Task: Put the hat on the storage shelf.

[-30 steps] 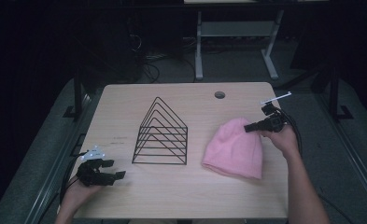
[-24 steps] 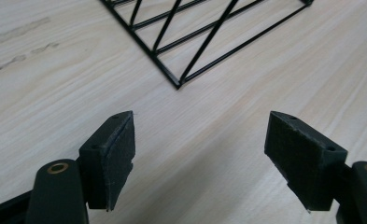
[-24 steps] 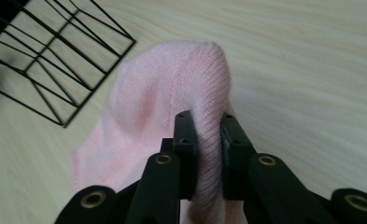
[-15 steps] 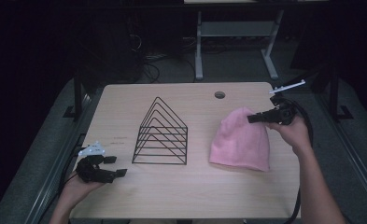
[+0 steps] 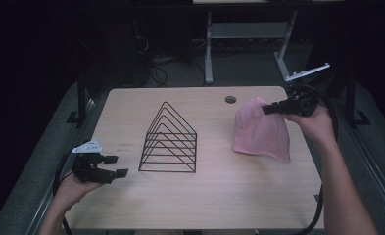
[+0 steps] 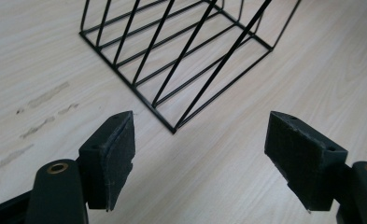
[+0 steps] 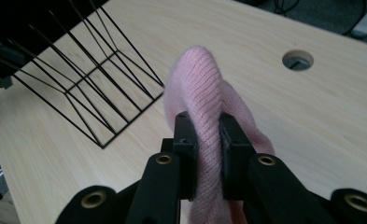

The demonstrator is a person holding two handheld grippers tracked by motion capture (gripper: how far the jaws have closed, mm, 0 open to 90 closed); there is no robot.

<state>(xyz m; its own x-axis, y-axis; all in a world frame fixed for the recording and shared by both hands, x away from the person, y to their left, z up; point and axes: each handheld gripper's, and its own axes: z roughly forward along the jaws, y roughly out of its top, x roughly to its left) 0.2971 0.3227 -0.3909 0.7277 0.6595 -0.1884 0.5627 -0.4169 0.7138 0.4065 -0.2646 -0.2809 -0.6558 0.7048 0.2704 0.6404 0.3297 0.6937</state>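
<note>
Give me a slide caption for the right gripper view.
Right hand-held gripper pinching a pink knit hat above the table.

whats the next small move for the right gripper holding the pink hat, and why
Probably keep lifting: the right gripper is shut on the pink hat, but its lower edge looks to rest on the table, with the wire rack apart.

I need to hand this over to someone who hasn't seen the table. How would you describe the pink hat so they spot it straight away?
Start at the light wooden table and find the black wire rack near its middle. To the rack's right, below the round cable hole, hangs the pink knitted hat, pinched at its top by the right gripper. It is the only soft, coloured thing there.
</note>
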